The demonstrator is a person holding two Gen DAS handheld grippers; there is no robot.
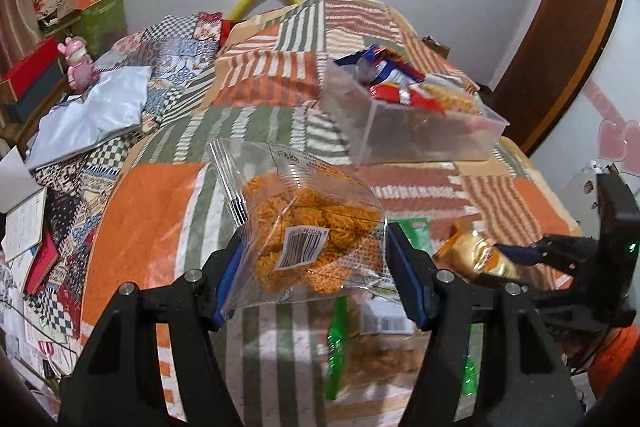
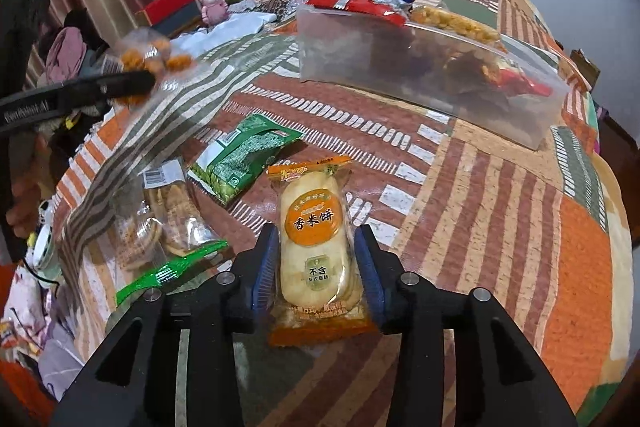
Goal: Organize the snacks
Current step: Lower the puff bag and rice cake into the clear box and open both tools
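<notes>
Noodle bag [image 1: 308, 231] clamped in left hand-held gripper [image 1: 316, 267].

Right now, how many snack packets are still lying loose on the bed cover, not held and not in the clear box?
2: the green pea packet and the clear cracker bag to its left; others may be hidden.

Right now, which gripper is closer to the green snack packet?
Right. The right gripper, clamping the rice cracker pack, sits just beside the green snack packet. The left gripper holds its clear noodle bag lifted above the bed.
</notes>
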